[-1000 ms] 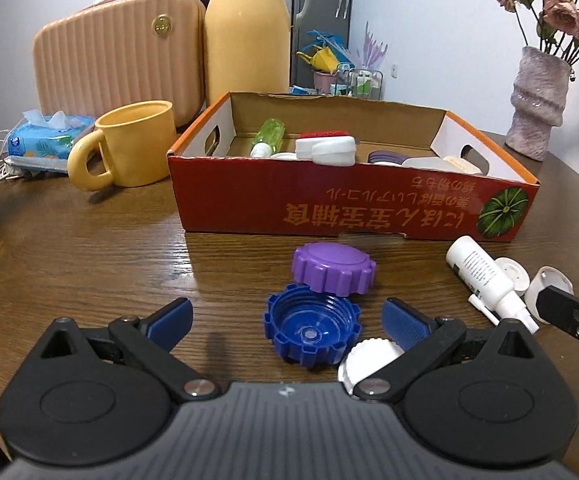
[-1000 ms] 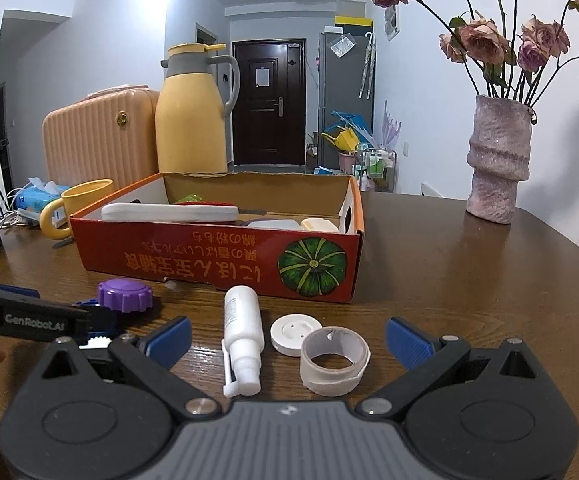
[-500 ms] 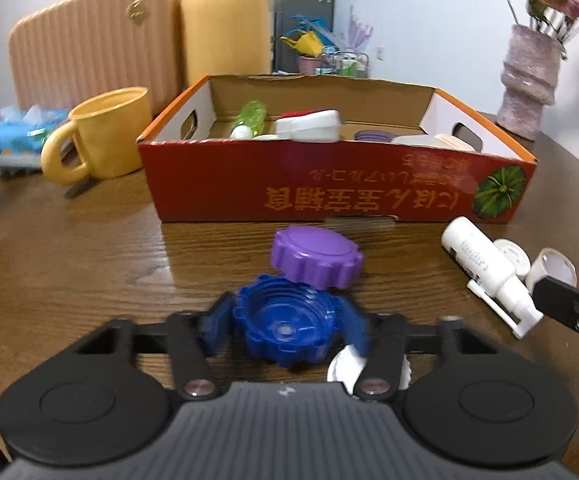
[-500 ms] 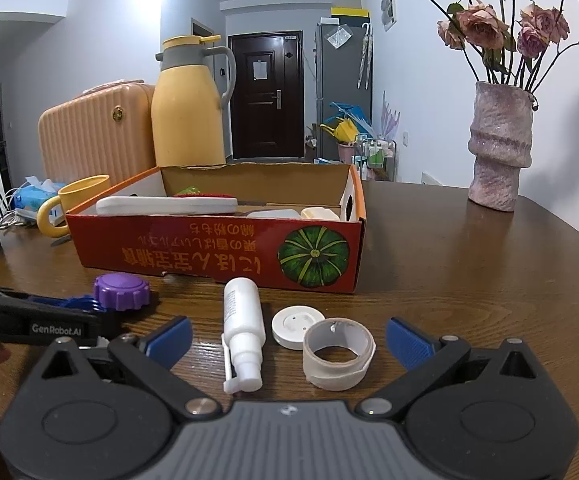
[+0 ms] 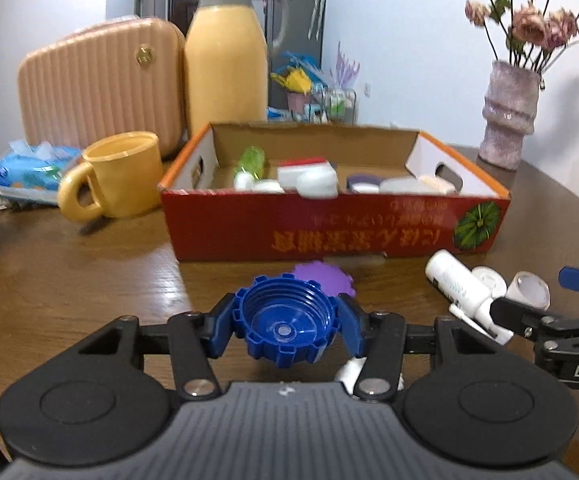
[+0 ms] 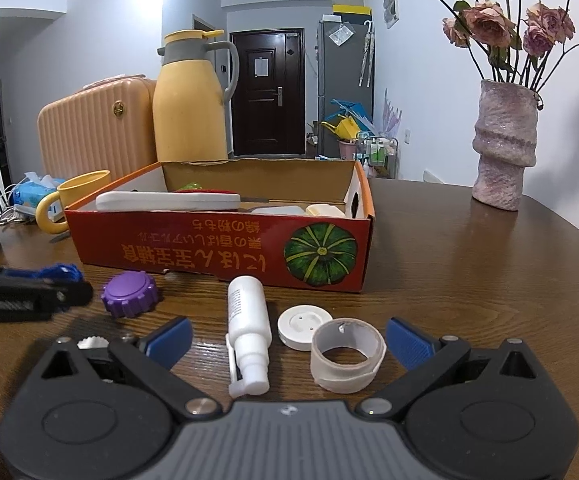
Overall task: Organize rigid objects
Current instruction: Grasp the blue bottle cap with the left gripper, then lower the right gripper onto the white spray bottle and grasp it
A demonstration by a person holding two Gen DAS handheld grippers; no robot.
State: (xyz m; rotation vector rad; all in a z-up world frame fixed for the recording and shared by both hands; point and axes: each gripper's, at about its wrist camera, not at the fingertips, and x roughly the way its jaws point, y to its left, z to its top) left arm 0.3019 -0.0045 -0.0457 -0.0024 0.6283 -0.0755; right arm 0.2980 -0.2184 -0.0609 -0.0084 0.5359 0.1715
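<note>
Left tool (image 5: 285,326) clamped on the blue cap (image 5: 285,330), open side up, both pads pressing its ribbed rim; cap looks lifted just clear of the worktop (image 5: 69,280), in front of the red box (image 5: 329,236). The jaws have just been closing, and the cap sits between them. Right tool (image 6: 287,338) spread wide, holding nothing, low over the worktop with a white spray bottle (image 6: 247,332), a white disc (image 6: 304,326) and a tape ring (image 6: 347,354) lying between its pads. Progress: box already holds several pieces, among them a green bottle (image 5: 251,160), a long white case (image 6: 169,201) and some pale flat items too blurred to name. Left to do, by my reading: blue cap (in hand), purple cap (image 6: 129,294), spray bottle, disc, tape ring, plus a small white cap (image 5: 351,374) half hidden under the left tool. Roughly halfway. Room: box front wall stands between the cap and the inside, so the cap must clear that rim. Purple cap sits just beyond the blue one, near the wall. Yellow mug (image 5: 117,176) stands just left of the box, vase (image 6: 503,144) well off to the right; worktop between box and vase is bare. Right tool's arm reaches in close on the left tool's right, so a swing that way is tight.
</note>
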